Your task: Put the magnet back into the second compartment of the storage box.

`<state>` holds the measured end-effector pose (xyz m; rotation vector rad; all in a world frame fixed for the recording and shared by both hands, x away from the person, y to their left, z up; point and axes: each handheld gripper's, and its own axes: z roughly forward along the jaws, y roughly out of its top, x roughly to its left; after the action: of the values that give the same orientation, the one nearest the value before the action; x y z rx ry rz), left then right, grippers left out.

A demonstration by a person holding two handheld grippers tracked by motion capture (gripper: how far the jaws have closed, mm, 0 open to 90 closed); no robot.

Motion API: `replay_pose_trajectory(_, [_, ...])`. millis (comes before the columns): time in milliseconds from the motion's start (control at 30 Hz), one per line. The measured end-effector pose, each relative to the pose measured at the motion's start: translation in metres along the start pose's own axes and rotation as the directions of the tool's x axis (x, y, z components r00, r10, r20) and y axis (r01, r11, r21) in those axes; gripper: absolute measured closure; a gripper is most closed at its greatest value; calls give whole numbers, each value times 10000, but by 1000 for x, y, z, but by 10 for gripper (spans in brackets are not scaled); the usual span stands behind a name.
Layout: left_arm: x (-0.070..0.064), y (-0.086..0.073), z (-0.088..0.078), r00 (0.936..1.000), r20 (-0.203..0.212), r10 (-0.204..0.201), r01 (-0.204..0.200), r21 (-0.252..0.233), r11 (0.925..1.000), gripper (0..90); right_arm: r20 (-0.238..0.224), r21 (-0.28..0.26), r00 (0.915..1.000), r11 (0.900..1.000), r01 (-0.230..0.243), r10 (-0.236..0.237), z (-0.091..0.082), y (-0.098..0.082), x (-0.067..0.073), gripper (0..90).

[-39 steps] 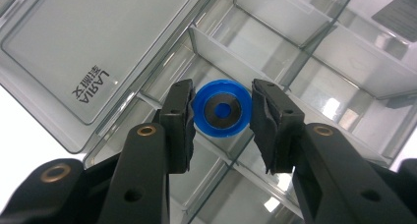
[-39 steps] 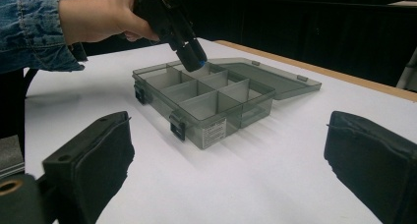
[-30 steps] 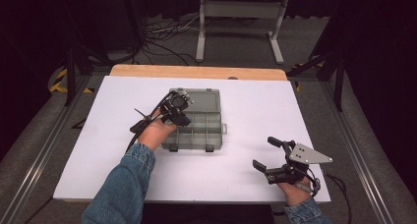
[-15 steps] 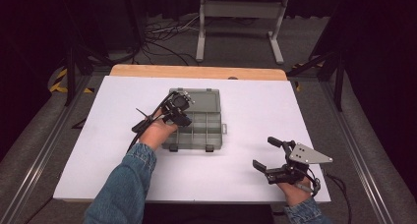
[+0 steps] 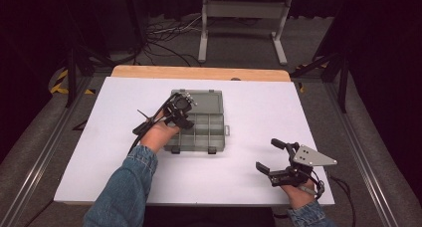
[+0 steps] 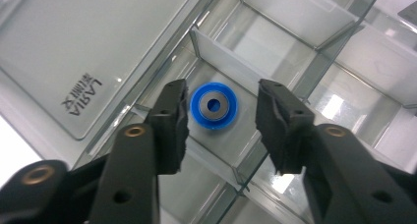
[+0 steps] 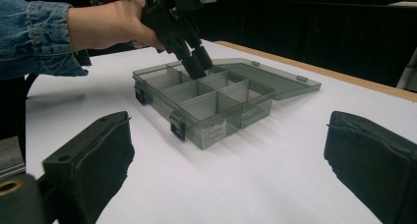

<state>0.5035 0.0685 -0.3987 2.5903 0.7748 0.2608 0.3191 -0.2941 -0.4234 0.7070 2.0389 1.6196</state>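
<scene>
Your left gripper [image 6: 221,121]: jaws just opening, spread, pinching nothing | disc [image 6: 213,106]: flat between them in a box [image 5: 211,132] compartment | handling: likely light, stiff, slick; take its rim | right gripper [image 5: 271,157]: spread wide, idle on the table [image 5: 249,187].

"LARIA" on box lid [image 6: 83,47]

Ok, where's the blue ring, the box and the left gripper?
blue ring [image 6: 214,106], left gripper view, on its grey middle part.
box [image 5: 216,137], high view, on a divider.
left gripper [image 6: 221,117], left gripper view, midway between its open fingertips.
</scene>
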Motion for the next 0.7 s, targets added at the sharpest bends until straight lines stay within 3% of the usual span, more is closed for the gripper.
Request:
replay_pose_trajectory(267, [-5,-3,-16,9998,169,-65,73,-450,9990,324,-37,-21,10000,10000,12,-12,2,1,1,48])
replay_pose_trajectory(400, [-11,-7,-27,9997,228,-93,116,-1026,9947,219,-41,39,10000,10000,7,-7,3,1,0,48])
replay_pose_trajectory(600, [-18,-13,-43,9989,466,-57,142,-1849,9827,119,-6,45,10000,10000,13,-13,2,0,0,48])
replay_pose_trajectory(633, [-21,-16,-49,9988,494,-74,178,-2138,9767,105,16,42,10000,10000,4,-4,2,0,0,48])
replay_pose_trajectory(700, [-23,-19,-53,9987,503,-74,189,-2338,9721,78,37,17,10000,10000,8,-8,1,0,0,48])
